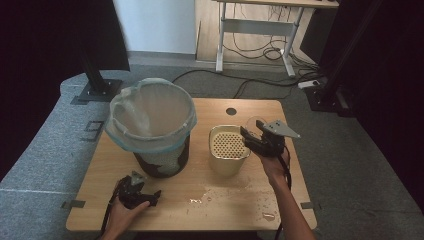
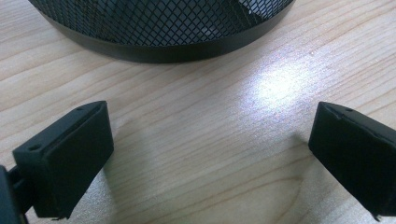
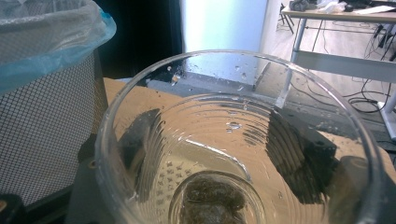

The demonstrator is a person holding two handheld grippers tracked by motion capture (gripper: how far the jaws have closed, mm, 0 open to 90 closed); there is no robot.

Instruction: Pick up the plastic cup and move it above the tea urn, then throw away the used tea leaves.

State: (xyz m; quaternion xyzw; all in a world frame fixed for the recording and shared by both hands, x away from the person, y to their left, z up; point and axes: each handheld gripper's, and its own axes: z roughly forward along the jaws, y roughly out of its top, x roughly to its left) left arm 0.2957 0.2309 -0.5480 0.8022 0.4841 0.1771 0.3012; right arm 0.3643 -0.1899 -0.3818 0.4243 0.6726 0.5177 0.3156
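A clear ribbed cup (image 1: 256, 123) is tipped toward a cream container with a perforated insert (image 1: 228, 150) at the table's middle. My right gripper (image 1: 257, 137) is shut on the cup, just right of the container. In the right gripper view the cup (image 3: 233, 140) has dark dregs at its bottom and droplets on its wall, and both jaws show through its sides. My left gripper (image 1: 150, 196) rests low near the front left of the table. Its jaws stand wide open over bare wood (image 2: 210, 140), with nothing between them.
A black mesh bin (image 1: 150, 125) with a pale blue plastic liner stands at the left; its base (image 2: 163, 28) is just beyond the left jaws. Water droplets (image 1: 235, 197) lie on the wood in front of the container. A cable hole (image 1: 231, 111) sits at the far edge.
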